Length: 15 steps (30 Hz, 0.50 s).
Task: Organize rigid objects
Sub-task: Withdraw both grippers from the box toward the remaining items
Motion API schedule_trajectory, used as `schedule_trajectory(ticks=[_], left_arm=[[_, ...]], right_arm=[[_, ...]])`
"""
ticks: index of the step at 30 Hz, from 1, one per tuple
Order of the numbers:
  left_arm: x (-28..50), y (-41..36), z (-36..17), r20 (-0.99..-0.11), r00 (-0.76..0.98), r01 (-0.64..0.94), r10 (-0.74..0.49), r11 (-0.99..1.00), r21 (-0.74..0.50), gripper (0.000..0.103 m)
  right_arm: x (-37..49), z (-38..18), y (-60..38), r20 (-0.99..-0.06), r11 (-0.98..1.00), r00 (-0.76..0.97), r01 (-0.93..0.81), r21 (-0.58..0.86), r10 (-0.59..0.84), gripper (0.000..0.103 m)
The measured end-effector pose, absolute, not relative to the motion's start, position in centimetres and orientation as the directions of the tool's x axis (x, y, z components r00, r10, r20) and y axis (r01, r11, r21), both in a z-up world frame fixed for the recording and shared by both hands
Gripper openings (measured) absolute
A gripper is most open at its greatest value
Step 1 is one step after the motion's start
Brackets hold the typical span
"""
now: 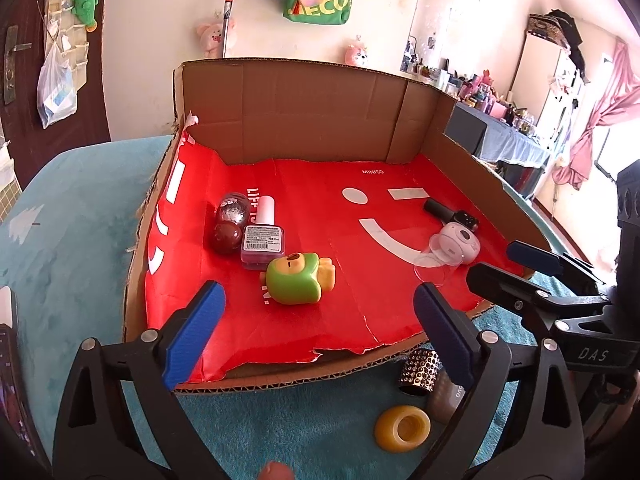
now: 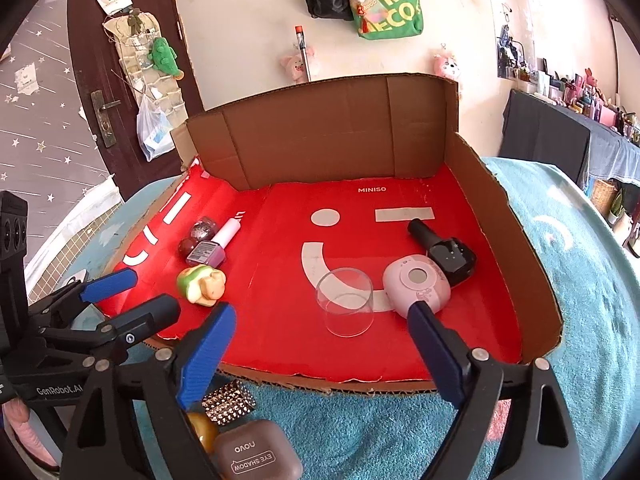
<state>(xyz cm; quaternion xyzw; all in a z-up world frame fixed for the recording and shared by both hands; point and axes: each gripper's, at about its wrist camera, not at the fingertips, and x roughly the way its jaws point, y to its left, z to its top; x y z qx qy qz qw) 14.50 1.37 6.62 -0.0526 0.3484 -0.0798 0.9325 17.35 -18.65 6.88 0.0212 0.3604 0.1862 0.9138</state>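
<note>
Currently both tools are standing wide and holding nothing: the left gripper (image 1: pixel 316 336) and the right gripper (image 2: pixel 320 344) are hovering over the near edge of the cardboard tray (image 2: pixel 520 240), each with its jaws spread and nothing between the pads. Nearest, three items are waiting outside the tray on the teal cloth (image 2: pixel 360 432): the studded cylinder (image 2: pixel 228 402), the yellow ring (image 1: pixel 402 428) and the eye shadow case (image 2: pixel 256 454). Judging from that, the next pick is lying among these; approaching from above and closing across the narrow axis is advisable. Farther in, the green toy (image 1: pixel 296 280), the nail polish bottle (image 1: pixel 262 236) and the clear cup (image 2: pixel 346 302) are already lying on the red liner, so placing well apart from them is avoiding knocks.
</note>
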Motion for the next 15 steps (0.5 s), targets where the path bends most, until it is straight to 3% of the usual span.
schedule_trajectory(ticks=[7,15], left_arm=[[13.5,1.7,7.4,-0.620,0.760,0.117,-0.195,0.979,-0.164,0.103],[12.0,1.6,8.2,-0.598,0.783,0.112,-0.173,0.984,-0.137,0.103]], right_arm=[[16.3,7.6,-19.1,-0.629,0.933,0.695,-0.322,0.162,0.349,0.103],[15.4,7.9,-19.8,-0.620,0.932,0.700,-0.322,0.168,0.354,0.103]])
